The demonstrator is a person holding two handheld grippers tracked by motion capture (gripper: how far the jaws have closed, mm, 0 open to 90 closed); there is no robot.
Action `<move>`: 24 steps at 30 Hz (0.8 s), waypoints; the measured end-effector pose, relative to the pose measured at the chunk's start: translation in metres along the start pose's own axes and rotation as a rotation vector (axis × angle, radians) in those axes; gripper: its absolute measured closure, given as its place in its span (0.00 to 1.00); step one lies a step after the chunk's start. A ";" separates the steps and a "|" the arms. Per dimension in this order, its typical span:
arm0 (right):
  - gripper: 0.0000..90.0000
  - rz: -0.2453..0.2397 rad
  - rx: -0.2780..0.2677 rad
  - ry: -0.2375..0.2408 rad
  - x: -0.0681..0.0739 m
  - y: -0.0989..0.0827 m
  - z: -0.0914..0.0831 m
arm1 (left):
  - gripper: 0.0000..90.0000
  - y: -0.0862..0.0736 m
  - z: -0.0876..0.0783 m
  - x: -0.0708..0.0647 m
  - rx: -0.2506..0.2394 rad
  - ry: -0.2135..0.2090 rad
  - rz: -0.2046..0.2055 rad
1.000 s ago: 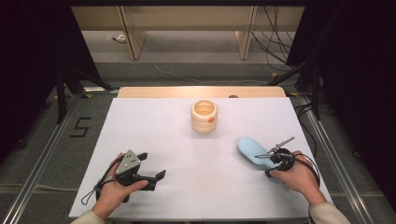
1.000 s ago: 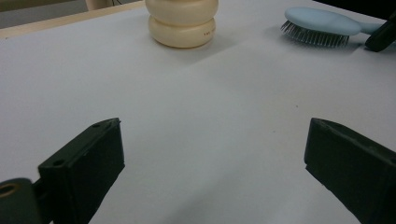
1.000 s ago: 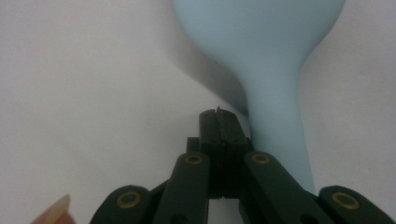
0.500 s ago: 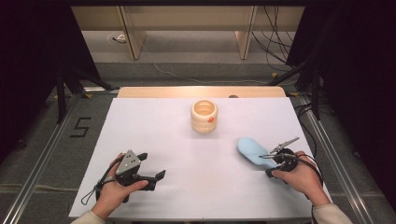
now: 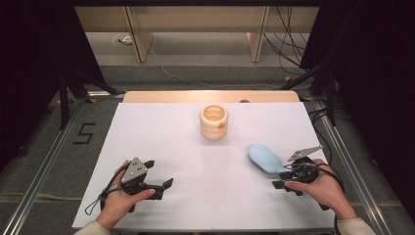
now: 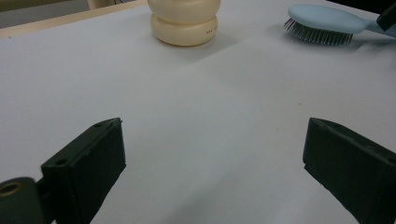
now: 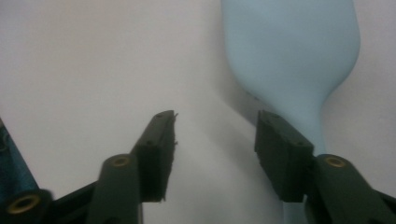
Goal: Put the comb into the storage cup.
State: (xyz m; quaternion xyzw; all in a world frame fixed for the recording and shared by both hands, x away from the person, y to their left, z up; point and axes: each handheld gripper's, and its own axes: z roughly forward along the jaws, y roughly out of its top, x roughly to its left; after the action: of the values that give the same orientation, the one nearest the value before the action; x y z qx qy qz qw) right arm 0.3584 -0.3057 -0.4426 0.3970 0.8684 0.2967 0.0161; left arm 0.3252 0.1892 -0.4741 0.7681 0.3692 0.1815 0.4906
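Right gripper [image 7: 215,135] jaws just opened beside the hairbrush [image 7: 292,60] handle, nothing clamped; brush released near wooden cup [image 5: 214,122]

Both hands are sitting low near the front edge. The left gripper [image 5: 155,182] is pointing right with its jaws spread wide. The right gripper [image 5: 283,177] is pointing left, and its jaws have just been opening, nothing between them.

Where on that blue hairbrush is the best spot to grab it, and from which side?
Probably the narrow handle of the hairbrush, approached from the person's side: it lies bristles down with the handle pointing at the right gripper, whose jaws, just opening, stand beside it.
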 end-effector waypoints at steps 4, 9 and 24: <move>0.38 -0.065 -0.092 -0.003 0.001 0.003 -0.005 | 0.06 0.000 0.000 0.000 0.000 -0.001 0.000; 0.24 -0.116 -0.233 -0.028 0.000 0.007 -0.012 | 0.06 0.000 0.000 0.000 -0.001 -0.002 -0.001; 0.00 -0.090 -0.251 -0.087 -0.020 0.007 -0.024 | 0.06 0.000 0.001 0.001 0.002 -0.004 -0.006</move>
State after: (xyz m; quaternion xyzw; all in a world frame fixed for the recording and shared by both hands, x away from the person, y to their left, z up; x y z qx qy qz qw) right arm 0.3706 -0.3284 -0.4232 0.3650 0.8399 0.3844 0.1167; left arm 0.3264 0.1888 -0.4750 0.7678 0.3709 0.1783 0.4911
